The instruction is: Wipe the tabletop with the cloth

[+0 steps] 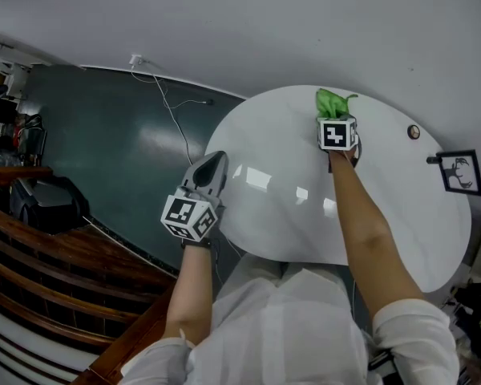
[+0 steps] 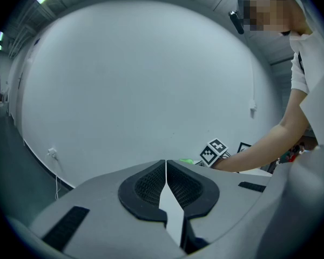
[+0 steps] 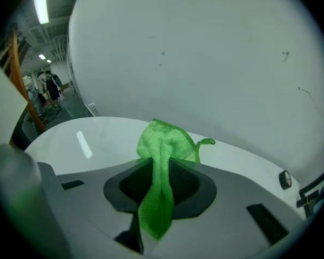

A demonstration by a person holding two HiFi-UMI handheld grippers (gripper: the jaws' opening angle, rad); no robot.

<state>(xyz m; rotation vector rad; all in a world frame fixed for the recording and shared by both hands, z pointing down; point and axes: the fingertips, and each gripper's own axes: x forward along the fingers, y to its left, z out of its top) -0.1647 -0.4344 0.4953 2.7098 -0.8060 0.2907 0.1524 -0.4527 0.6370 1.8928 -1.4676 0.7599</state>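
Observation:
A white round tabletop (image 1: 289,207) fills the middle of the head view. My right gripper (image 1: 334,117) reaches over its far edge and is shut on a green cloth (image 1: 332,103). In the right gripper view the cloth (image 3: 163,150) is pinched between the jaws and bunches out ahead of them above the tabletop (image 3: 92,139). My left gripper (image 1: 212,167) hangs over the table's left edge, jaws pressed together with nothing between them. In the left gripper view that gripper (image 2: 166,169) points at the white wall, and the right gripper's marker cube (image 2: 213,151) shows beyond it.
A small round dark object (image 1: 414,131) lies on the table's far right. A framed picture (image 1: 458,172) stands at the right edge. A white cable (image 1: 170,111) runs from a wall socket down the dark floor. Wooden railings (image 1: 56,295) lie at lower left.

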